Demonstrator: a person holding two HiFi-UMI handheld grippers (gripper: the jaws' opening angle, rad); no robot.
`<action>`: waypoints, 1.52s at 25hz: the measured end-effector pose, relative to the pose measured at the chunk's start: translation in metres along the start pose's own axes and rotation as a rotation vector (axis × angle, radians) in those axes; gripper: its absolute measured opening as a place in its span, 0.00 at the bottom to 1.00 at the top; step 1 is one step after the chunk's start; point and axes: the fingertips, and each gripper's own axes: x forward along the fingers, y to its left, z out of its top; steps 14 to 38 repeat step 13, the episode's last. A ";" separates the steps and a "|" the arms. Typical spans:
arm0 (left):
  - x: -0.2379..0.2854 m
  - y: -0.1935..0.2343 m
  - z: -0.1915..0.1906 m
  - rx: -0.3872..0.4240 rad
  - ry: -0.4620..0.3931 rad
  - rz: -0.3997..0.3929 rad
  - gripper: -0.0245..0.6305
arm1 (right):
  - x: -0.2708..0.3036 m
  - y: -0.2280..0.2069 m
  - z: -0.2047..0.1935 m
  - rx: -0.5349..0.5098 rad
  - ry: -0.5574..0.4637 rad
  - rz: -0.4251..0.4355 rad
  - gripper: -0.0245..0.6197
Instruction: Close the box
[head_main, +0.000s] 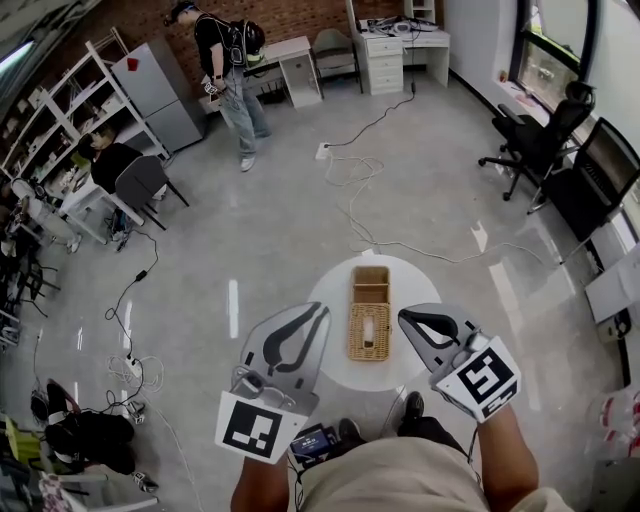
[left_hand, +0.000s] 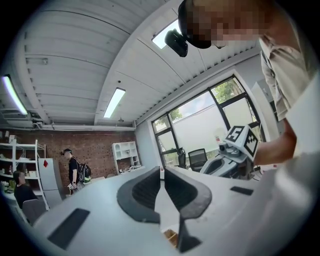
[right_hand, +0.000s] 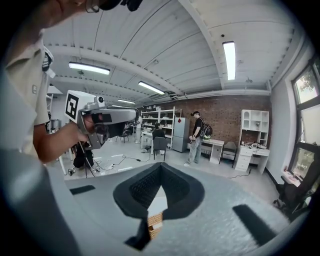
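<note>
Left gripper (head_main: 320, 312): jaws drawn to a narrow slit, tips all but meeting, nothing between them. Right gripper (head_main: 404, 316): jaws closed tip to tip, likewise empty. The wicker box (head_main: 368, 332) stands on the round white table (head_main: 335, 280), below and between the two raised grippers and clear of both. Its lid (head_main: 370, 284) appears laid open at the end farthest from the grippers, and each gripper view shows a little wicker beneath its jaws.

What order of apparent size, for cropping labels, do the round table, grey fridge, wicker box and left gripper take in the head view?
1. round table
2. left gripper, big only through nearness to the camera
3. grey fridge, far off
4. wicker box, nearly the fridge's size, so unsure
</note>
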 end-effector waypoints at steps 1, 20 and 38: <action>-0.002 0.000 0.001 0.004 -0.001 -0.001 0.08 | -0.001 0.002 0.002 -0.003 0.000 -0.003 0.02; -0.022 -0.001 0.009 0.009 -0.028 -0.004 0.08 | -0.009 0.020 0.010 -0.017 0.011 -0.025 0.02; -0.022 -0.001 0.009 0.009 -0.028 -0.004 0.08 | -0.009 0.020 0.010 -0.017 0.011 -0.025 0.02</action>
